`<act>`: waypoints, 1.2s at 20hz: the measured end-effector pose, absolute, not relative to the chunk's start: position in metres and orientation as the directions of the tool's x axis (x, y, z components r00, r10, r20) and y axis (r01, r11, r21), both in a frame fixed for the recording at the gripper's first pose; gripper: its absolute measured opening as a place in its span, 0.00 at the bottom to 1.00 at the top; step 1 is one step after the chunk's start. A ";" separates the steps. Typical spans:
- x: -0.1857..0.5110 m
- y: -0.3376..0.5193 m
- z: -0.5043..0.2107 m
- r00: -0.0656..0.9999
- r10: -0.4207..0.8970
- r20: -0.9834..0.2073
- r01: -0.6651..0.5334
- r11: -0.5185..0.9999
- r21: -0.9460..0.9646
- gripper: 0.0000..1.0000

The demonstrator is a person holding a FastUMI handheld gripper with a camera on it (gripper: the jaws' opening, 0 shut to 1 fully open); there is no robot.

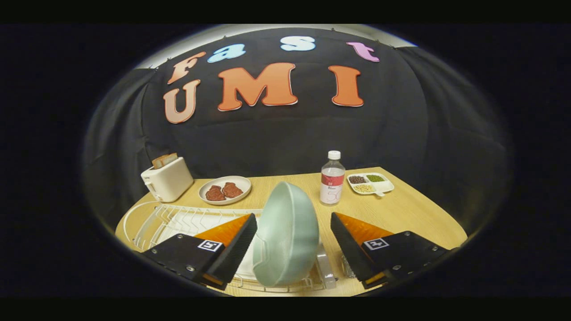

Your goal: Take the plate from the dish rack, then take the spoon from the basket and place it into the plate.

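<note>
A pale green, round, shallow ceramic plate (285, 236) is seen standing on its edge in the white wire dish rack (178, 220), tilted a little, because the wires of the rack keep it upright for draining. It is found between the two fingers of the tongs (293, 238), which are opened wide; a gap is left on each side, so nothing is held yet (neither finger is seen to touch the rim). The tongs are pointed forward and slightly downward over the near edge of the light wooden tabletop (415, 214), with the fingers set level on both sides of the plate. This pose is judged as a preparation for closing on the plate's rim.

Beyond the rack, a white toaster with bread slices (167, 178) is placed. Near it lies a small white plate with reddish-brown pieces of food (225, 190). A clear plastic bottle with a white cap (332, 178) stands just beyond the right finger, and a white divided dish of beans and seeds (370, 183) is beside it. The spoon and its basket cannot be identified with certainty.
</note>
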State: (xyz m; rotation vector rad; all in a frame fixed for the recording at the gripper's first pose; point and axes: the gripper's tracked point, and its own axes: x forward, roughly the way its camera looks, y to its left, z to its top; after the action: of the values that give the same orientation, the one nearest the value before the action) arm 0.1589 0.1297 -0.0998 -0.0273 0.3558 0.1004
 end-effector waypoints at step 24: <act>0.151 0.143 -0.049 0.955 -0.137 -0.263 0.058 0.956 -0.288 0.28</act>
State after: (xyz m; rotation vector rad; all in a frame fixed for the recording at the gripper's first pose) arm 0.1515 0.1432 -0.0493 -0.2818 0.2844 -0.0999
